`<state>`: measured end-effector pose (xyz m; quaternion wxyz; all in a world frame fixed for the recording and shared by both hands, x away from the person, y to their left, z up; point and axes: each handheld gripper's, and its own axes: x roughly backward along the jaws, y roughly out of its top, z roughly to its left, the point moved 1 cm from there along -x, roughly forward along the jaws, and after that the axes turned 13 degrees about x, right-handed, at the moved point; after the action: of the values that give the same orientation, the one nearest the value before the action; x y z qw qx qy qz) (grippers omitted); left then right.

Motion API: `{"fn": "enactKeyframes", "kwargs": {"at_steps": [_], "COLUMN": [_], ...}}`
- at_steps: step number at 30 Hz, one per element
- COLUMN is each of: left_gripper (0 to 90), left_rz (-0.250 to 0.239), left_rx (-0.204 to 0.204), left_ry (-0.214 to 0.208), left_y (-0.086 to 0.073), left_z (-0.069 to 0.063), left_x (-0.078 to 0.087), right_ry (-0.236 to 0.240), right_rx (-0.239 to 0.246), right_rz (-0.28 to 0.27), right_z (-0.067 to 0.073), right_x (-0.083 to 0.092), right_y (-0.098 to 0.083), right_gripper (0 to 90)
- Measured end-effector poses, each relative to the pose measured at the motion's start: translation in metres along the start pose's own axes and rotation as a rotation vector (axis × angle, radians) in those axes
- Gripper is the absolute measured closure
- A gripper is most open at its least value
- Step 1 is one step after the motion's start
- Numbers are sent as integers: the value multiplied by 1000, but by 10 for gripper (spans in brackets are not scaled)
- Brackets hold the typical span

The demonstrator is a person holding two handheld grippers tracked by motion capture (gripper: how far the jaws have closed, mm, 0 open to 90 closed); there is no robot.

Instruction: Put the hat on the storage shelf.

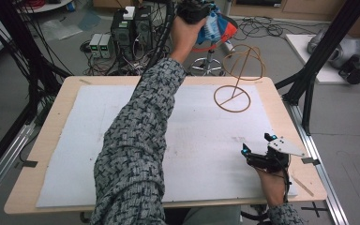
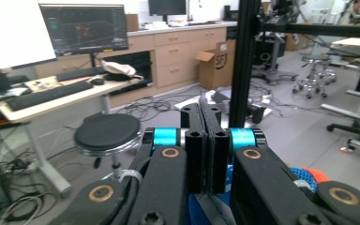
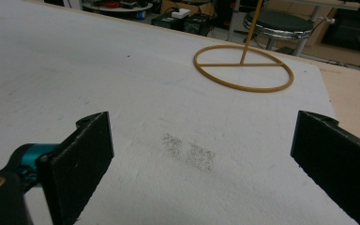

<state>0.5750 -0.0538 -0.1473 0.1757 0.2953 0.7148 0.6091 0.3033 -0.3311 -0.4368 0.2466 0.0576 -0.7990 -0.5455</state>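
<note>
The patterned knit sleeve (image 1: 136, 140) nearest the lens runs up to the left gripper (image 1: 193, 10), raised beyond the counter's (image 1: 51, 122) far edge with its jaws clenched on a blue, white and orange cloth item (image 1: 218, 26) — soft and light by the look of it, likely to sag, so best pinched at a bunched fold. Rightward, a thin yellow wire stand (image 1: 236, 77) — base ring, upright, top hoop — sits on the white felt-like mat (image 1: 201, 140); it looks stiff but easy to tip. The right gripper (image 1: 258, 143) rests low on the mat, jaws spread wide, grasping nothing.

Even indoor light, soft shadows (all views slightly blurred).
</note>
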Motion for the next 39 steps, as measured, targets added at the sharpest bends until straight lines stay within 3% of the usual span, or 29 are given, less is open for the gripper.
{"fn": "enactKeyframes", "kwargs": {"at_steps": [12,39], "left_gripper": [884,883], "left_rz": [23,119], "left_rx": [20,11], "left_ry": [-41,-140], "left_y": [-11,-45], "left_z": [-23,-62], "left_x": [-36,-68], "right_ry": [6,13], "right_rx": [2,9], "right_rz": [-1,2], "right_z": [0,0], "right_x": [0,-1], "right_y": [0,0], "right_gripper": [51,53]}}
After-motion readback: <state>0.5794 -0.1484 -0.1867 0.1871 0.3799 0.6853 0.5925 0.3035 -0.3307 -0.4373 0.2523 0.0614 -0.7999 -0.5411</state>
